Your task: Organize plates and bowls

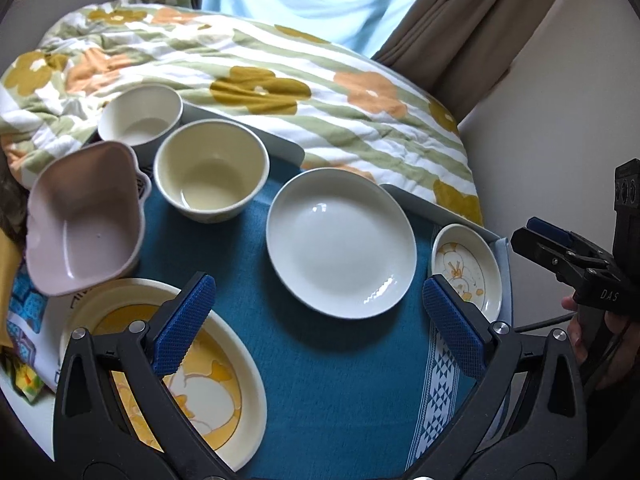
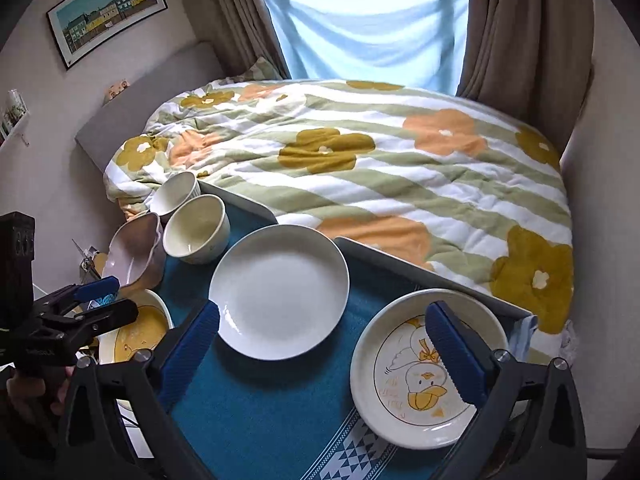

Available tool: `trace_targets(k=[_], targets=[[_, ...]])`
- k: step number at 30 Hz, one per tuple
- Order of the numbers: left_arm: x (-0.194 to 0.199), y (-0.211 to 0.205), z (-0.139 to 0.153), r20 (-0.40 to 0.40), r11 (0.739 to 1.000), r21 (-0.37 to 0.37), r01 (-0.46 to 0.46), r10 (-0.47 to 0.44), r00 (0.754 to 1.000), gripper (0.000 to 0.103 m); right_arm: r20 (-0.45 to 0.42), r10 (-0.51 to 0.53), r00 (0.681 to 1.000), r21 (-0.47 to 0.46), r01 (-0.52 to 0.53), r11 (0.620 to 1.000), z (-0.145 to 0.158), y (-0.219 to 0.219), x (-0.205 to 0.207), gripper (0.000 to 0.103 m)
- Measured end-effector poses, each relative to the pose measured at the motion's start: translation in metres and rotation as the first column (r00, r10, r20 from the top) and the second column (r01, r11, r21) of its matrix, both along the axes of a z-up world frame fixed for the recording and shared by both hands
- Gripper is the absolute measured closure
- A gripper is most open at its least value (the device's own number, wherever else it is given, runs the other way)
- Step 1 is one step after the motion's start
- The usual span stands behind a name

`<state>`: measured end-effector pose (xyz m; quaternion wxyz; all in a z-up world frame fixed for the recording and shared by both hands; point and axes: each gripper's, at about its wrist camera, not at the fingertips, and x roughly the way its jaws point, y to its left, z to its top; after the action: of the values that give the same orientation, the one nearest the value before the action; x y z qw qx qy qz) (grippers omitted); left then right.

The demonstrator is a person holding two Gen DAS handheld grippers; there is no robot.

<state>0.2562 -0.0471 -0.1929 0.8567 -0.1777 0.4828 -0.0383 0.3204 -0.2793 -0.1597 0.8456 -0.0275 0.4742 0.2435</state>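
On the blue cloth lie a plain white plate, a small duck-print plate at the right and a yellow-patterned plate at the left. Behind stand a cream bowl, a white ribbed bowl and a tilted pink bowl. My left gripper is open and empty, above the cloth in front of the white plate. My right gripper is open and empty, its right finger over the duck plate.
A bed with a flowered quilt lies right behind the table. Grey tray edges run along the table's far side. Brown curtains and a window are at the back. The right gripper also shows at the right edge of the left wrist view.
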Motion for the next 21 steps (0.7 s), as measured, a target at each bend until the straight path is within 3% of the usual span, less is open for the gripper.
trace_targets(k=[2, 4, 9, 15, 19, 21], targets=[[0.017, 0.001, -0.023, -0.058, 1.000, -0.012, -0.004, 0.003, 0.998, 0.003, -0.032, 0.008, 0.999, -0.031, -0.009, 0.999, -0.020, 0.002, 0.019, 0.002], [0.031, 0.001, -0.045, -0.113, 0.999, -0.038, 0.004, -0.008, 0.994, 0.018, -0.077, 0.026, 0.997, -0.048, -0.030, 0.998, -0.041, 0.004, 0.035, 0.016], [0.055, 0.003, -0.088, -0.215, 0.998, -0.062, -0.004, -0.009, 0.977, 0.037, -0.179, 0.077, 0.981, -0.053, -0.088, 0.995, -0.088, 0.015, 0.067, 0.038], [0.068, 0.002, -0.108, -0.254, 0.999, -0.051, 0.005, -0.017, 0.967, 0.052, -0.241, 0.131, 0.962, -0.042, -0.145, 0.989, -0.121, 0.029, 0.080, 0.056], [0.069, 0.005, -0.113, -0.258, 0.999, -0.048, 0.006, -0.018, 0.966, 0.054, -0.255, 0.151, 0.955, -0.036, -0.165, 0.986, -0.130, 0.033, 0.084, 0.071], [0.069, 0.006, -0.115, -0.261, 0.999, -0.045, 0.006, -0.018, 0.965, 0.066, -0.259, 0.155, 0.953, -0.032, -0.169, 0.985, -0.131, 0.034, 0.085, 0.073]])
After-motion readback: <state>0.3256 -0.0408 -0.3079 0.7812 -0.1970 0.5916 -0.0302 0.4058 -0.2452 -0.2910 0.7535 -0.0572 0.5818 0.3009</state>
